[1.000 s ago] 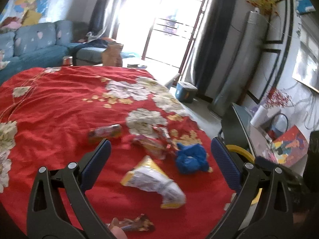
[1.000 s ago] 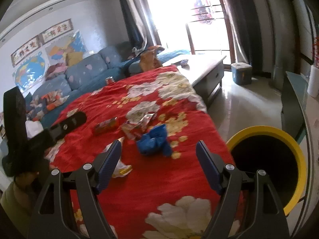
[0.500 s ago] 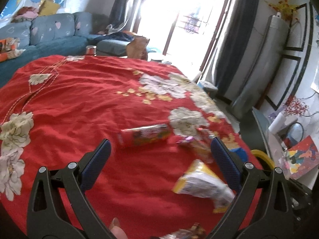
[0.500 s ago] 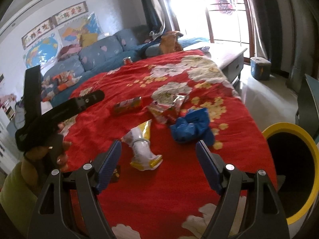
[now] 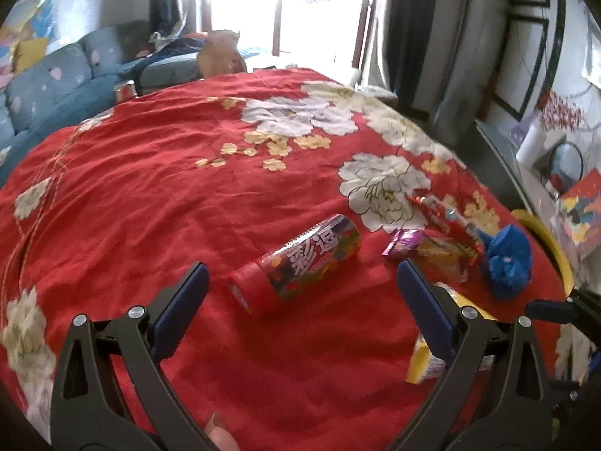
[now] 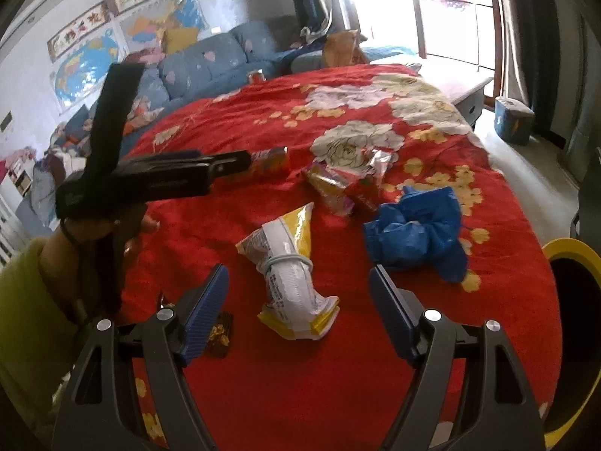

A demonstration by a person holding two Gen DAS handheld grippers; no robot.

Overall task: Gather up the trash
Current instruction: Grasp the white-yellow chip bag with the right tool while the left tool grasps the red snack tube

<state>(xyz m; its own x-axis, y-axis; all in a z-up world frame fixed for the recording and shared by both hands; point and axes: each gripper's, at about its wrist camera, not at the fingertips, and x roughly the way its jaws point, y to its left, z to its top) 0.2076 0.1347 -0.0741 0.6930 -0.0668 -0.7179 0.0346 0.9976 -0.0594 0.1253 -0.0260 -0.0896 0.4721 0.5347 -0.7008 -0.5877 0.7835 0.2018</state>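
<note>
A red flowered cloth [image 6: 263, 394] covers the wide surface that fills both views, with a blue sofa [image 6: 210, 64] and a bright window behind it. Nearest in the right wrist view, the right gripper [image 6: 298, 302] hangs with its jaws wide apart and nothing between the pads; the yellow-and-white snack bag [image 6: 291, 274] lies on the cloth just ahead in the gap, at lower centre of the frame. A small dark wrapper [image 6: 221, 334] sits at lower left beside the left pad. In the left wrist view the left gripper [image 5: 302, 300] is likewise spread wide and empty, with the red can [image 5: 296, 263] lying on its side just beyond the tips, near frame centre. Farther on lie the crumpled foil wrappers [image 6: 345, 182] and a blue plastic bag [image 6: 417, 233], centre right. I judge this the approach before a first pick: each gripper must lower until its pads straddle its item, then close. The yellow-rimmed bin [image 6: 574, 323] stands at the right edge, off the cloth; its inside looks dark, and I cannot tell whether anything is in it.
</note>
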